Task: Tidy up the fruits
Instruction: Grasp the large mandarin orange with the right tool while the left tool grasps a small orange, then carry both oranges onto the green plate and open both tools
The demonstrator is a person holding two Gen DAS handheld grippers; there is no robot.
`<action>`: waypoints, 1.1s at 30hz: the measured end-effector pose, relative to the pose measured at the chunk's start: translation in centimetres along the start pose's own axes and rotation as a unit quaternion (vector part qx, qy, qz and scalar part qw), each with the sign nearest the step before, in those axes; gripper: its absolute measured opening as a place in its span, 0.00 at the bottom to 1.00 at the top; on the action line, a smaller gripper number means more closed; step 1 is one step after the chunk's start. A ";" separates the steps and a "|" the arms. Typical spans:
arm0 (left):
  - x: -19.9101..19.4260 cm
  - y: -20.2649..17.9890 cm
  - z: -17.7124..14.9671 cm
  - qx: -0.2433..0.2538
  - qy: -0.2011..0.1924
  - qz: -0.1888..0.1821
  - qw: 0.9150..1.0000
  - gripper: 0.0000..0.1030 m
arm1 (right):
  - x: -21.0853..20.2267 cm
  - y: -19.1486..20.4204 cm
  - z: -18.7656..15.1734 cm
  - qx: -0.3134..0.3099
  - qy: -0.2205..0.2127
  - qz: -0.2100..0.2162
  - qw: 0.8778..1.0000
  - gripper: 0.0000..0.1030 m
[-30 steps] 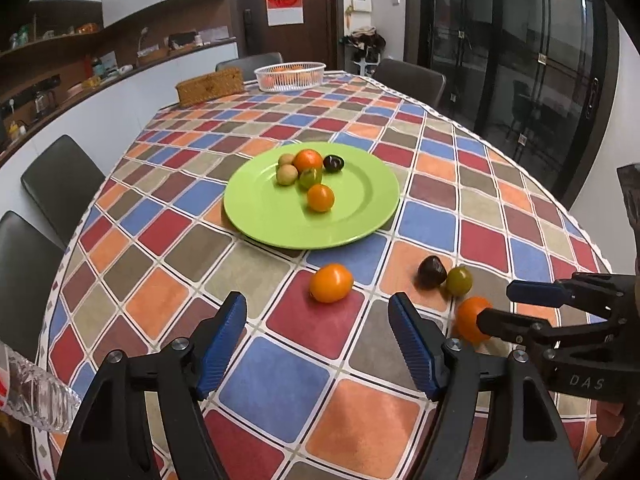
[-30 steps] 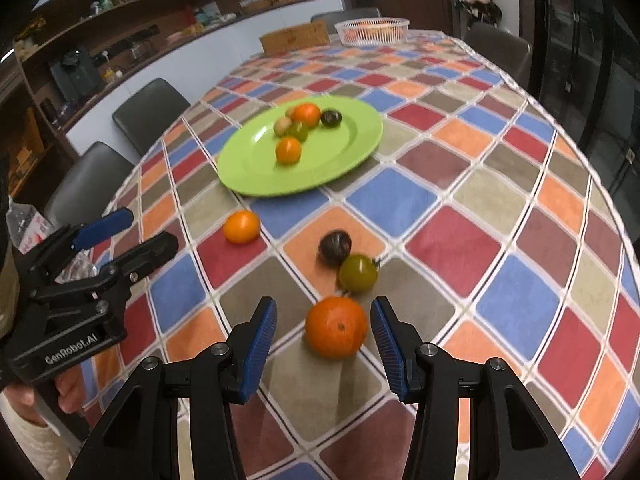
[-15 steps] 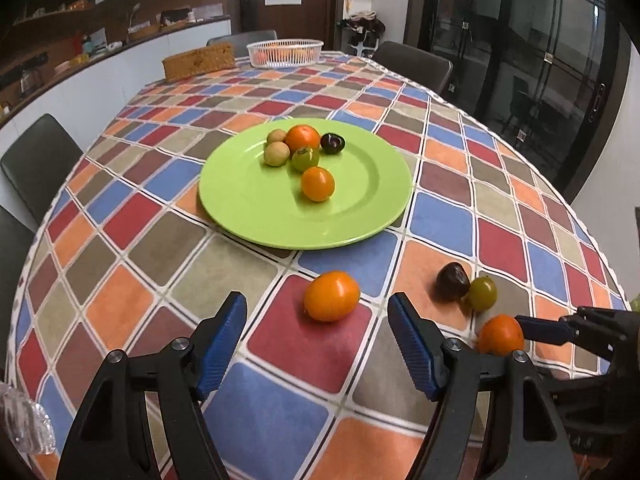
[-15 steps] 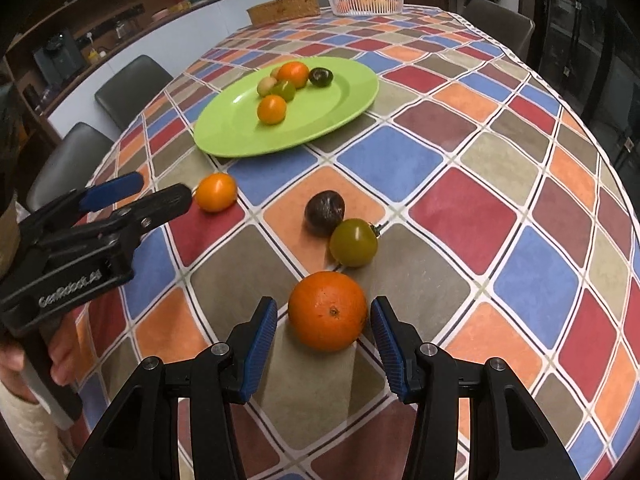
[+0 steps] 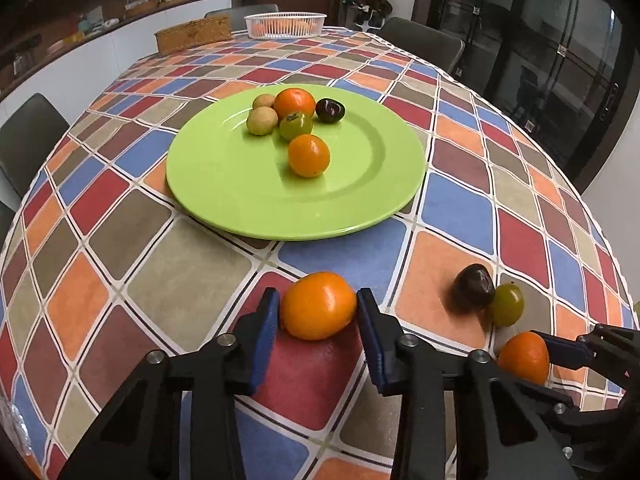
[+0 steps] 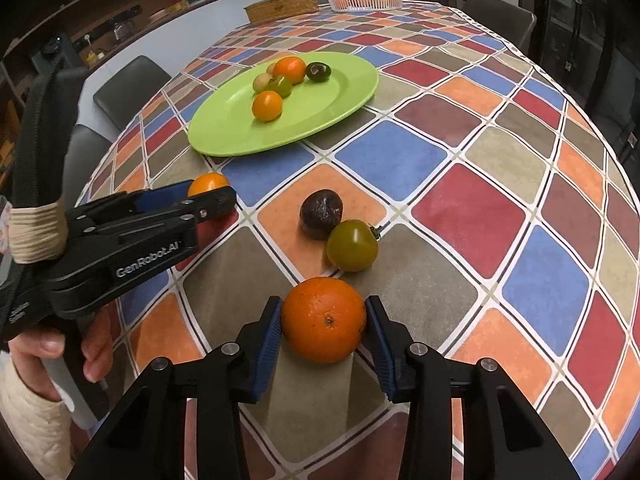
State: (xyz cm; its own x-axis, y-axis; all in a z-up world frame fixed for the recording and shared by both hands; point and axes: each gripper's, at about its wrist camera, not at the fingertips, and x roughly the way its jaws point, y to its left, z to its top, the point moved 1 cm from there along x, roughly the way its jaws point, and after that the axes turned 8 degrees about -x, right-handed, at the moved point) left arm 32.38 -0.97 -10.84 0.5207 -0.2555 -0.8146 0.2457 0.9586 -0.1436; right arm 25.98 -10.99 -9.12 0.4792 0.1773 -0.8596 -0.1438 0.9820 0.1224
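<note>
In the left wrist view my left gripper (image 5: 317, 298) is closing its jaws, and both blue pads touch a small smooth orange fruit (image 5: 318, 311) on the tablecloth. My right gripper (image 6: 324, 304) is also closing, with its pads pressed on a bigger dimpled orange (image 6: 324, 320). A dark purple fruit (image 6: 322, 212) and a green tomato (image 6: 352, 246) lie together just beyond that orange. The green plate (image 5: 240, 184) further back carries several small fruits. From the right wrist view the left gripper (image 6: 216, 198) appears at the left, around its fruit.
A white mesh basket (image 5: 285, 24) and a wicker box (image 5: 194, 34) stand at the table's far end. Dark chairs (image 6: 132, 80) line the left side. A person's hand (image 6: 48, 344) holds the left gripper's handle. The table edge curves close on the right.
Both grippers came down and forward over their fruits. The left jaws went from wide apart to touching the small orange fruit. The right jaws narrowed onto the orange.
</note>
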 end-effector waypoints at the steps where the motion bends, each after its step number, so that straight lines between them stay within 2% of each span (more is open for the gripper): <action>1: 0.0 0.0 0.0 0.000 -0.002 0.001 1.000 0.36 | 0.0 0.0 0.0 0.001 -0.001 0.001 1.000 0.41; 7: -0.3 -0.1 -0.2 0.003 -0.002 0.003 1.000 0.36 | -0.1 0.0 -0.1 -0.005 -0.005 0.000 1.000 0.40; 16: -3.1 -0.4 -1.1 0.008 -0.021 0.005 1.000 0.36 | -0.9 -0.3 -0.2 -0.007 -0.019 0.005 1.000 0.40; 33: -8.5 -1.8 -0.6 0.010 -0.073 0.001 0.997 0.36 | -5.4 0.1 1.8 -0.041 -0.096 0.020 0.994 0.40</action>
State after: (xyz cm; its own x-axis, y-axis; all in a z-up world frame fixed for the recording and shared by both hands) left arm 26.97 -0.44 -3.98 0.6349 -0.2705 -0.7237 0.2602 0.9568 -0.1294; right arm 24.95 -11.71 -3.60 0.6270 0.2327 -0.7435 -0.2325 0.9668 0.1065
